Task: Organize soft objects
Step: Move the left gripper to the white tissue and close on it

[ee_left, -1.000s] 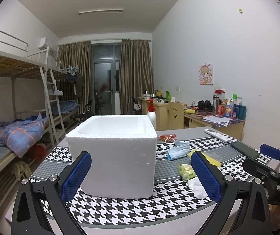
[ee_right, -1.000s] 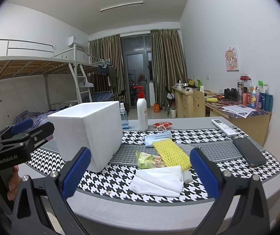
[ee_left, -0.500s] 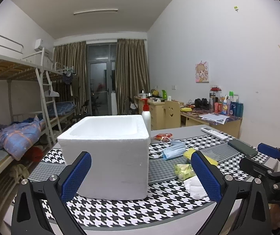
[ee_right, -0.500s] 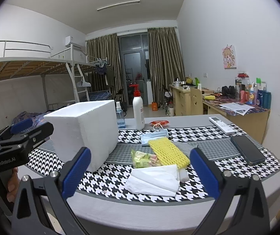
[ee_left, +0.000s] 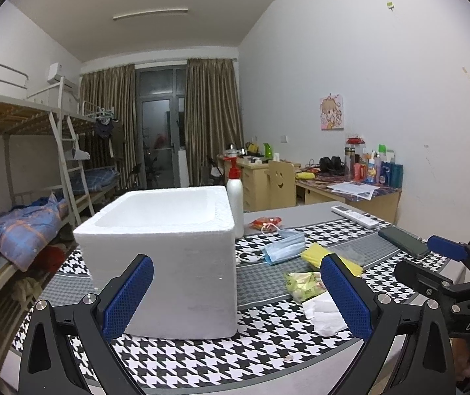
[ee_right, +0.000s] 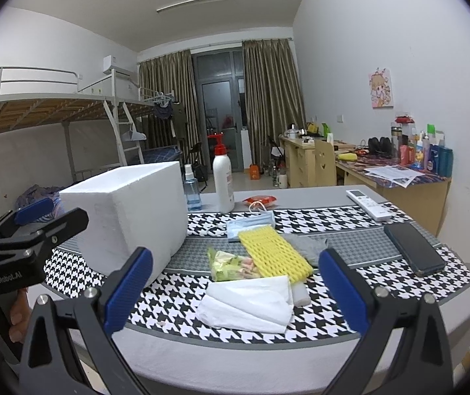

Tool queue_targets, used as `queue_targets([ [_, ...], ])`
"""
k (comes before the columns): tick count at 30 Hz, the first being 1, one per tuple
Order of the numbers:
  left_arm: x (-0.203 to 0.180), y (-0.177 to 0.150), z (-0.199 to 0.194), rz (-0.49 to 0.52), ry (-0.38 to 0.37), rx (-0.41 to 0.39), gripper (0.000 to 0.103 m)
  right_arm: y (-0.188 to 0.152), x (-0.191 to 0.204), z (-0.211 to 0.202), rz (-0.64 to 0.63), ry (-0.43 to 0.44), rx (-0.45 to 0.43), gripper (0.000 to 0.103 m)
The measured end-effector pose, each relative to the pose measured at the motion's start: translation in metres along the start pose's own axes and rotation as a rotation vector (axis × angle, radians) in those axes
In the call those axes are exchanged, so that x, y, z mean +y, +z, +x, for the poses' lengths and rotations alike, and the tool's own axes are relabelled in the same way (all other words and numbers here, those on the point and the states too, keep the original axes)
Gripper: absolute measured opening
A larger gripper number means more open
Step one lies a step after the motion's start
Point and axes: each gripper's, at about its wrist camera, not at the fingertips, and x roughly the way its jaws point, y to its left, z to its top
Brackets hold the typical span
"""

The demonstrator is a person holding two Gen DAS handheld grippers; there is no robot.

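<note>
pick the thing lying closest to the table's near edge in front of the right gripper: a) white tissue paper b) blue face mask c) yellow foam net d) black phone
a, the white tissue paper lies nearest the front edge of the table, with the yellow foam net behind it, the blue face mask further back, and the black phone off to the right.
</note>
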Motion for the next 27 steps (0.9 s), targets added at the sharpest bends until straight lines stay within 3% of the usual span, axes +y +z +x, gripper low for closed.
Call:
queue_targets([
  [27, -0.045, -0.019, 0.059, 0.076, -0.172, 0.178, 0.102, -0.005, -0.052, 0.04, 0.051, -0.096, 0.118, 0.102],
])
